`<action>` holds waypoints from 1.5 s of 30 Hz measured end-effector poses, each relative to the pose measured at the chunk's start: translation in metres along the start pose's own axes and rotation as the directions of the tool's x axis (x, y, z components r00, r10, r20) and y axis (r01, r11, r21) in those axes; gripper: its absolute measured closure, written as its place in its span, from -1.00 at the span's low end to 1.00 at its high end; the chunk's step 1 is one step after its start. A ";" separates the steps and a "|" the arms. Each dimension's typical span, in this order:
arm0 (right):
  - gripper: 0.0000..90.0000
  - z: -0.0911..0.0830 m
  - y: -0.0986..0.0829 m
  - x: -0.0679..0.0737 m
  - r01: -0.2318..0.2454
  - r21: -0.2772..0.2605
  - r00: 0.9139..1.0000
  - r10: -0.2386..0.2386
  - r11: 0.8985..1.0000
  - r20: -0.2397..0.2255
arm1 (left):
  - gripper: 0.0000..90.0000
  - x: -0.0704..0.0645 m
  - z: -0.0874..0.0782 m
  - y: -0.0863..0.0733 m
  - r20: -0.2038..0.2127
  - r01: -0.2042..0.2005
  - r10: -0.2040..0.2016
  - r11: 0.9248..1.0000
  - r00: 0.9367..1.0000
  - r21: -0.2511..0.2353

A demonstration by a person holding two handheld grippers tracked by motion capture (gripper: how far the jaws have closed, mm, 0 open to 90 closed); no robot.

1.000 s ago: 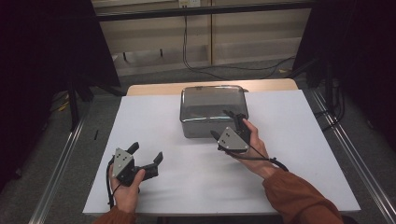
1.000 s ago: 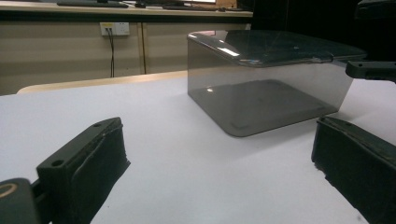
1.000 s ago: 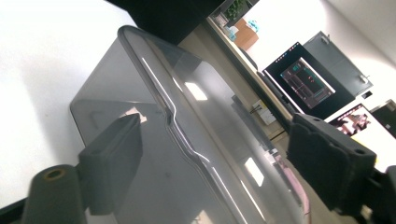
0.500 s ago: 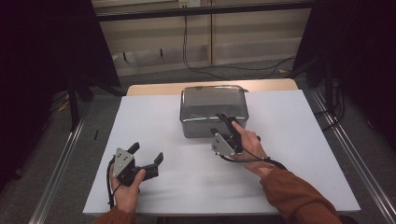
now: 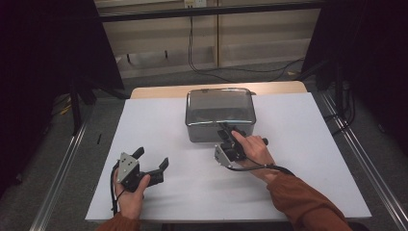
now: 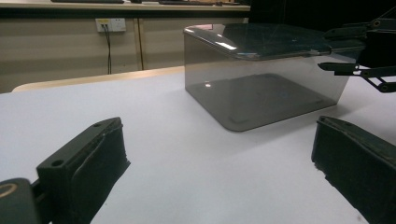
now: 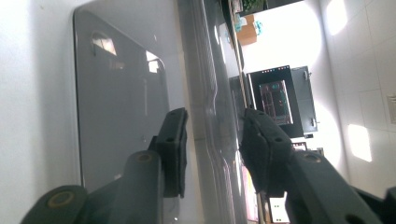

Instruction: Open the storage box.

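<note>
My right hand-held gripper [image 5: 225, 129] straddles the near rim of the clear box [image 5: 219, 103] mid-bench, jaws apart, not yet clamped. I'd seat deeper, then squeeze squarely. My left hand-held gripper [image 5: 151, 161] rests released, well apart.

A metal box [image 5: 219, 113] with a reflective lid stands on the white counter [image 5: 308, 144], far of centre. The right gripper [image 5: 226, 132] is at the box's near right corner, its fingers [image 5: 224, 127] against the rim; whether they are clamped on it cannot be told. The left gripper [image 5: 153, 162] rests on the counter near the left near edge, well apart from the box, fingers spread wide. A rust-coloured sleeve [image 5: 308, 204] covers the right forearm.
</note>
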State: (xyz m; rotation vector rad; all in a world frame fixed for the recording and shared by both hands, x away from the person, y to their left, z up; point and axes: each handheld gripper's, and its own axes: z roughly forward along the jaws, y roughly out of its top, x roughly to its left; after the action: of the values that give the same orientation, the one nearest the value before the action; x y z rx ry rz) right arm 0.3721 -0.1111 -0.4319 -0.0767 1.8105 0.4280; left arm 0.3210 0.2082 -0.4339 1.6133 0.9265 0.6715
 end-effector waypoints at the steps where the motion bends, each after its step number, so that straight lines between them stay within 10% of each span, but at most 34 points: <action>1: 0.44 0.000 0.000 0.000 -0.002 0.010 1.000 0.002 1.000 -0.004 | -0.94 0.000 0.000 0.000 0.005 -0.005 0.005 1.000 1.000 0.000; 12: 0.73 0.000 0.000 0.002 0.037 0.024 0.999 -0.037 0.999 0.025 | -0.94 0.000 0.000 0.000 0.005 -0.006 0.006 1.000 1.000 0.002; 45: 0.75 -0.001 0.001 -0.011 -0.010 0.000 0.999 0.010 1.000 0.043 | -0.89 0.007 0.004 0.003 0.011 -0.030 0.030 1.000 0.999 -0.008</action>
State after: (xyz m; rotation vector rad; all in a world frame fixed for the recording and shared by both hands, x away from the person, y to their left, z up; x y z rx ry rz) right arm 0.3737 -0.1124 -0.4212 -0.0583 1.7694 0.4338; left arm 0.3286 0.2121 -0.4320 1.6253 0.8918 0.6860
